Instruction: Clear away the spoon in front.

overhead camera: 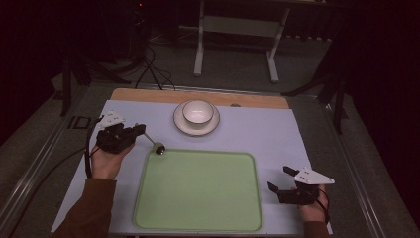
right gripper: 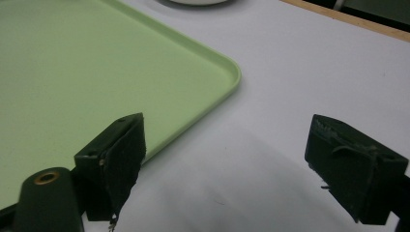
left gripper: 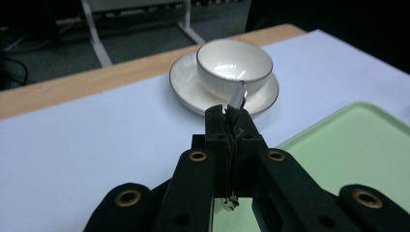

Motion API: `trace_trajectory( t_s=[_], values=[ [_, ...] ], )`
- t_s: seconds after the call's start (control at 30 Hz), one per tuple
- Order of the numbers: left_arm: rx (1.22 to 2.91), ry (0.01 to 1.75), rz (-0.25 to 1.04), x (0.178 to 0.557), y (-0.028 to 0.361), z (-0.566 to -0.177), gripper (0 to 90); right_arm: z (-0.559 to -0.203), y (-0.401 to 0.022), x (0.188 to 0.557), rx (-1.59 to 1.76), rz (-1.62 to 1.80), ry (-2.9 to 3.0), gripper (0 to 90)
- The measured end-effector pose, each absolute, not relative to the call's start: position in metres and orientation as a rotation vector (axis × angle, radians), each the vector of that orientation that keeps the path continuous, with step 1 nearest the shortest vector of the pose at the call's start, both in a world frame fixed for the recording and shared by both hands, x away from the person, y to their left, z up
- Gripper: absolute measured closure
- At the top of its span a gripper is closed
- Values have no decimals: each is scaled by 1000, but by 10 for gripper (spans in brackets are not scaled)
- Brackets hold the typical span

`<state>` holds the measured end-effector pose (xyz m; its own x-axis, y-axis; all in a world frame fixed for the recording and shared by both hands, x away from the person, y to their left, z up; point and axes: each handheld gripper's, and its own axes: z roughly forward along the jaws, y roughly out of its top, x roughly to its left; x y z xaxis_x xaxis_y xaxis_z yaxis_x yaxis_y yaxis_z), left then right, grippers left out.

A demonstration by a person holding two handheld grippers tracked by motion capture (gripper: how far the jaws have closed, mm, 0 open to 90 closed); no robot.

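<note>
Left gripper (overhead camera: 140,130) (level) pinches what looks like a spoon (overhead camera: 152,143).

A person's left gripper (overhead camera: 140,130), at the left of a pale table mat (overhead camera: 277,131), clamps a metal spoon (overhead camera: 151,141) whose bowl end lies at the far-left corner of a light green tray (overhead camera: 198,191). Beyond the tray, a white cup (overhead camera: 198,111) sits on a saucer (overhead camera: 181,124). The right gripper (overhead camera: 282,179) rests just right of the tray, jaws apart.
</note>
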<state>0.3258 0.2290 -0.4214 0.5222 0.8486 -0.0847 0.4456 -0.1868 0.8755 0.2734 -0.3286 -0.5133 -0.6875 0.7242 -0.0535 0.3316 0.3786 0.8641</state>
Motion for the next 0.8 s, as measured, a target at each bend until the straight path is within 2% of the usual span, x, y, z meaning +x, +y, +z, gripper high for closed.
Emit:
trace_trajectory(
  t_s=[0.23,0.57,0.8],
  values=[
    [1861,1137,557,339,229,-433,884,-514,-328,274,915,1241,2222,143],
    [1758,1061,596,362,223,-448,877,-514,-328,274,914,1239,2225,143],
    [1722,1065,568,370,216,-451,885,-513,-329,274,914,1243,2222,143]
  ],
)
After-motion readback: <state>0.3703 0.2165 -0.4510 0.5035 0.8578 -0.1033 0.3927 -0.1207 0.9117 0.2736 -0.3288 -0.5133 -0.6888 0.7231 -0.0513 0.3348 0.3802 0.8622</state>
